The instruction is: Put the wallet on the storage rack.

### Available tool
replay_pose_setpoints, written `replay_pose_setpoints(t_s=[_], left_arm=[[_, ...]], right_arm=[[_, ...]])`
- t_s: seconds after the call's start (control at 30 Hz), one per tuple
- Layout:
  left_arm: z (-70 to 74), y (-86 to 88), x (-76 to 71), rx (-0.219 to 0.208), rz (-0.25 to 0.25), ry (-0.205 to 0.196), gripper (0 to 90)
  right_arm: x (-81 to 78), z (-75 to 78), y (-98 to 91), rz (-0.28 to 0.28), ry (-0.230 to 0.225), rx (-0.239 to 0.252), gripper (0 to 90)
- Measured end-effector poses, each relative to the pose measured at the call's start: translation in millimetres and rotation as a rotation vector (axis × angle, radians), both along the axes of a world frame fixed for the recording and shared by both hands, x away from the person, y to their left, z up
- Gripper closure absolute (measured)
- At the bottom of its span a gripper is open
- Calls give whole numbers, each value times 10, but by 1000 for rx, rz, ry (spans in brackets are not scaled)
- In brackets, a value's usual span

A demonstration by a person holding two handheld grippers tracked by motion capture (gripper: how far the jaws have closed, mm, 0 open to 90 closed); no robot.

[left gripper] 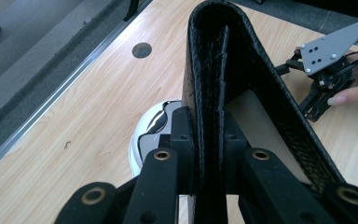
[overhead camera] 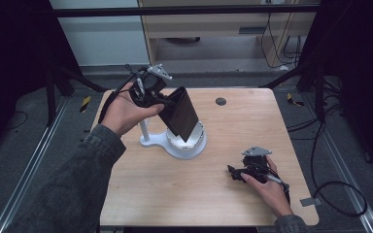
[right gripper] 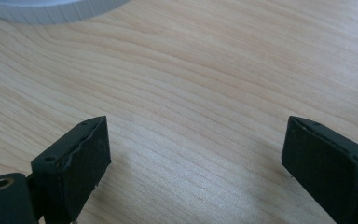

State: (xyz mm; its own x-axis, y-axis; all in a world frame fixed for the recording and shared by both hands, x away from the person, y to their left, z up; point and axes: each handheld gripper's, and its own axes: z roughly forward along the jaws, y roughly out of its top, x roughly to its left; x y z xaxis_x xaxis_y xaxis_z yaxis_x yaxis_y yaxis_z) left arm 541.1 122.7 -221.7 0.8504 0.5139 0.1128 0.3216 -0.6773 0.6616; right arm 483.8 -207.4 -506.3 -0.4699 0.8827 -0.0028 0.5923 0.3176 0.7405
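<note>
Here the left gripper (overhead camera: 161, 99) is clenched on a black, textured leather wallet (overhead camera: 180, 116), folded in a V; the left gripper view shows the jaws pinching one flap of the wallet (left gripper: 214, 93) while the other flap splays out to the side. The wallet hangs tilted above a round white stand with a thin upright post (overhead camera: 175, 141), its lower corner just over the white dish, or possibly touching it; which of the two cannot be told. The stand sits near the middle of a light wooden table (overhead camera: 175, 194). The right gripper (overhead camera: 238, 172) rests low at the near right part of the table, well apart from the wallet. Its jaws stand wide, released, with bare wood between the pads (right gripper: 74, 158).

The main risk, as a judgement, lies in the one-sided grip. With only one flap held, the free flap could swing open further, shift the weight and let the wallet twist or slide out of the jaws. If the left hand lowers it at this tilt, a corner could catch the dish's rim and nudge the light stand across the table, or tip it by its post. The right gripper is too far off to steady either.
</note>
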Motion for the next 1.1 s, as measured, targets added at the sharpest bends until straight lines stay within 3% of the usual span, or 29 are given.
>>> replay_pose_setpoints(t_s=[0.13,0.37,1.1], left_arm=[[-46,2,27,3,13,1,803],[-130,-18,50,15,18,3,803],[-470,-68,267,14,47,21,801]], right_arm=[[17,-32,-8,-19,31,-6,82],[9,-58,-2,-18,11,-6,55],[2,-60,-17,-12,10,-7,53]])
